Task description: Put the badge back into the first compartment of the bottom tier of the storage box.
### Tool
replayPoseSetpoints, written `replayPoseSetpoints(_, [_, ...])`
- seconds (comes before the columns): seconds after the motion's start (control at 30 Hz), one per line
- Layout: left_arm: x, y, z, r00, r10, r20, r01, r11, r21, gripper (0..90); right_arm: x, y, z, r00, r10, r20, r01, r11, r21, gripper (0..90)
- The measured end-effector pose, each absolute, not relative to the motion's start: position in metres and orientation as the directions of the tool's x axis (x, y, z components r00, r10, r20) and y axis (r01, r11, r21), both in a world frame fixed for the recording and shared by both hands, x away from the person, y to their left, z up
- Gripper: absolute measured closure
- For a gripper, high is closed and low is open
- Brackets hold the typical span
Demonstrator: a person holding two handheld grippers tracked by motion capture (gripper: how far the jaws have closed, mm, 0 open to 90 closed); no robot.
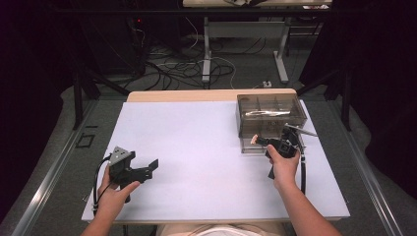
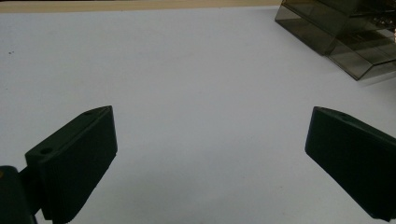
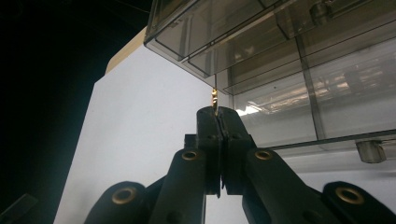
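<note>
Hands come in from the near edge of the table point(image 1: 206, 147). Right tool point(image 1: 259, 141) reaches the front of the smoky clear box point(image 1: 270, 115), pinching a small gold piece point(image 3: 215, 99). Left tool point(image 1: 150, 168), well apart from the box, rests spread wide.

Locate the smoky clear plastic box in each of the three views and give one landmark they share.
High view: the plastic box stands at the table's far right, just beyond the right gripper.
Left gripper view: top right corner, far past the open jaws.
Right gripper view: upper right, looming close above the shut jaws.
Shared landmark: the white table top.
</note>
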State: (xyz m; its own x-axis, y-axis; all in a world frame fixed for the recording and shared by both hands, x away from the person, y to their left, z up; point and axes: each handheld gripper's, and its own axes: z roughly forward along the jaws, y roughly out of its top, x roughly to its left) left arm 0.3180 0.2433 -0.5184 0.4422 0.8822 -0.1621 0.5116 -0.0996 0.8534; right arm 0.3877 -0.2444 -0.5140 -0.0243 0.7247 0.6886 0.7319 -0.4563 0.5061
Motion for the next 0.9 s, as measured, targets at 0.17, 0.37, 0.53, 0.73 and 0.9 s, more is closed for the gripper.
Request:
replayPoseSetpoints(0.17, [0.318, 0.244, -0.519, 0.441, 0.883, -0.159, 0.512, -0.102, 0.853, 2.3, 0.39, -0.246, -0.517, -0.021, 0.73, 0.683, 0.749, -0.441, 0.494, 88.5])
replayPoseSetpoints(0.37, [0.318, 0.244, -0.519, 0.436, 0.885, -0.161, 0.515, -0.099, 0.852, 2.3, 0.394, -0.245, -0.521, -0.009, 0.736, 0.677, 0.75, -0.443, 0.491, 88.5])
replayPoseSetpoints(0.53, [0.319, 0.243, -0.52, 0.432, 0.887, -0.161, 0.513, -0.095, 0.853, 2.3, 0.397, -0.243, -0.524, -0.004, 0.73, 0.683, 0.739, -0.458, 0.494, 88.6])
replayPoseSetpoints(0.73, [0.319, 0.244, -0.521, 0.427, 0.889, -0.166, 0.519, -0.091, 0.85, 2.3, 0.399, -0.244, -0.528, -0.005, 0.739, 0.674, 0.748, -0.444, 0.493, 88.5])
replayPoseSetpoints(0.9, [0.319, 0.244, -0.522, 0.424, 0.89, -0.167, 0.522, -0.089, 0.848, 2.3, 0.4, -0.241, -0.535, -0.002, 0.751, 0.66, 0.756, -0.431, 0.492, 88.5])
